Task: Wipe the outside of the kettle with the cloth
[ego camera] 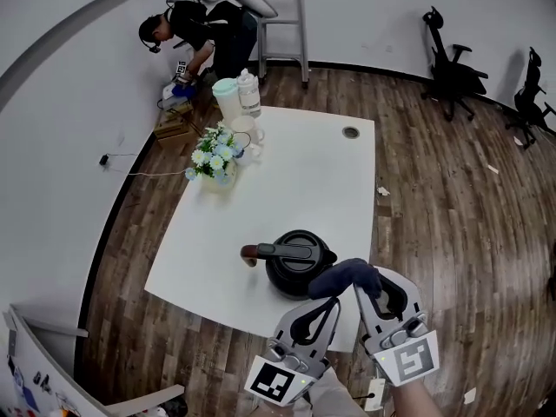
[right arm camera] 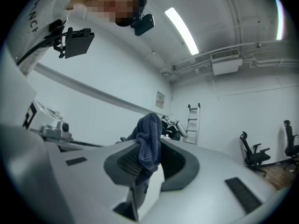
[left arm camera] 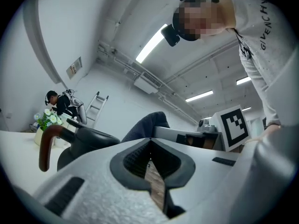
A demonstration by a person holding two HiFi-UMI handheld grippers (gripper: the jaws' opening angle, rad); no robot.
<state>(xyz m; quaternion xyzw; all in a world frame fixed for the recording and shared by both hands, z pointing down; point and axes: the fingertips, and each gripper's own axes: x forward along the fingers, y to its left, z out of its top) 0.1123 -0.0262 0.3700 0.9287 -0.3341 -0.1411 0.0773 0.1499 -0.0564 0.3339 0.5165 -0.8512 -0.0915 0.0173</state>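
A black kettle with a brown-tipped handle stands near the front edge of the white table. My right gripper is shut on a dark blue cloth, which is bunched at the kettle's right side. In the right gripper view the cloth hangs over that gripper's jaw tips. My left gripper sits just in front of the kettle, tips together and holding nothing. The left gripper view shows its shut jaws, with the kettle and cloth beyond them.
A vase of flowers, a cup and two containers stand at the table's far left corner. A person crouches by the wall near a ladder. Office chairs stand at the far right. Wooden floor surrounds the table.
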